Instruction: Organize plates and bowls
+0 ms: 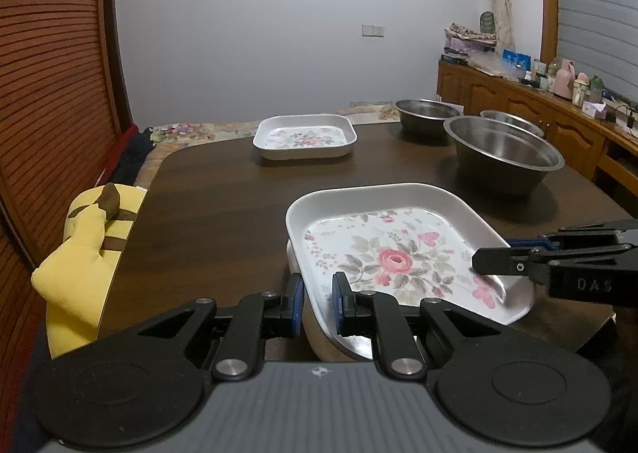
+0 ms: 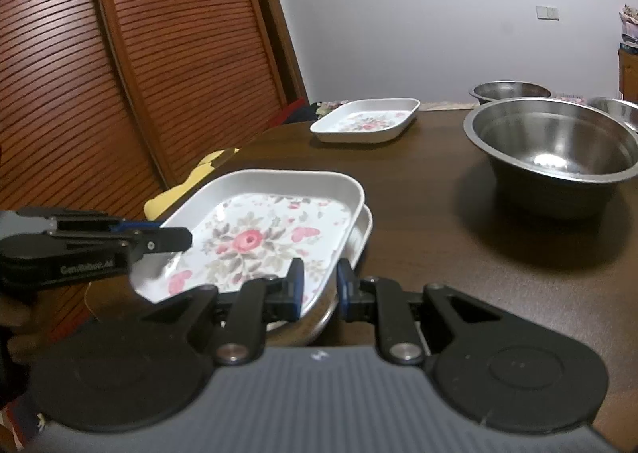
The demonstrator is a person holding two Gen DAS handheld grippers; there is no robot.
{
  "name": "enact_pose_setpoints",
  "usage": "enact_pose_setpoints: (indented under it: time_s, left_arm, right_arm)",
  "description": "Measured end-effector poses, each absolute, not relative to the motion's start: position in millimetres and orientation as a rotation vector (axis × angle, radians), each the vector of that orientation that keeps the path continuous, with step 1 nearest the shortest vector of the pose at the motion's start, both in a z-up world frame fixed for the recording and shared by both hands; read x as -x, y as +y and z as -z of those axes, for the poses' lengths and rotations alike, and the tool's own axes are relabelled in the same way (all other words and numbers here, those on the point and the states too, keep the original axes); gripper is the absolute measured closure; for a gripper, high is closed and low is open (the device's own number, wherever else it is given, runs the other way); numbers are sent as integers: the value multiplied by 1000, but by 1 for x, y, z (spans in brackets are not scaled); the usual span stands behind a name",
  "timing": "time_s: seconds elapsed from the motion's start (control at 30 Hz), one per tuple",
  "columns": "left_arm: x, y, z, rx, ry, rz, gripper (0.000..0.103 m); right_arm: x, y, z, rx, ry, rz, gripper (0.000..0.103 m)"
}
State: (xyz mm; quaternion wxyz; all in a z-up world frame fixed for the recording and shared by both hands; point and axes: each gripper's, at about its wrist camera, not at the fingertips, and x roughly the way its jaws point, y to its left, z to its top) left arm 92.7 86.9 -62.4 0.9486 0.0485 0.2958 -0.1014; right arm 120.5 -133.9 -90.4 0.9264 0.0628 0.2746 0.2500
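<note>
A white square plate with a rose print is held tilted just above a second like plate lying on the dark table. My left gripper is shut on the top plate's near-left rim; in the right wrist view it comes in from the left. My right gripper is shut on the opposite rim; in the left wrist view it comes in from the right. A third floral plate lies at the far side. Three steel bowls stand at the right.
The dark wooden table has rounded corners. A yellow plush toy sits off its left edge by a slatted wooden door. A wooden sideboard with bottles and clutter runs along the right wall.
</note>
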Motion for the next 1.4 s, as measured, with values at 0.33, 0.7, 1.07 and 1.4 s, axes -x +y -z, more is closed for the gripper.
enact_pose_setpoints:
  time_s: [0.33, 0.7, 1.07, 1.4]
  left_arm:
    - [-97, 85, 72, -134, 613, 208, 87]
    - [-100, 85, 79, -151, 612, 193, 87]
    - [-104, 88, 80, -140, 621, 189, 88]
    - [-102, 93, 71, -108, 603, 200, 88]
  right_arm:
    - [-115, -139, 96, -176, 543, -507, 83]
    - [-112, -139, 97, -157, 513, -501, 82]
    - [-112, -138, 101, -149, 526, -500, 82]
    - [-115, -141, 98, -148, 521, -497, 82]
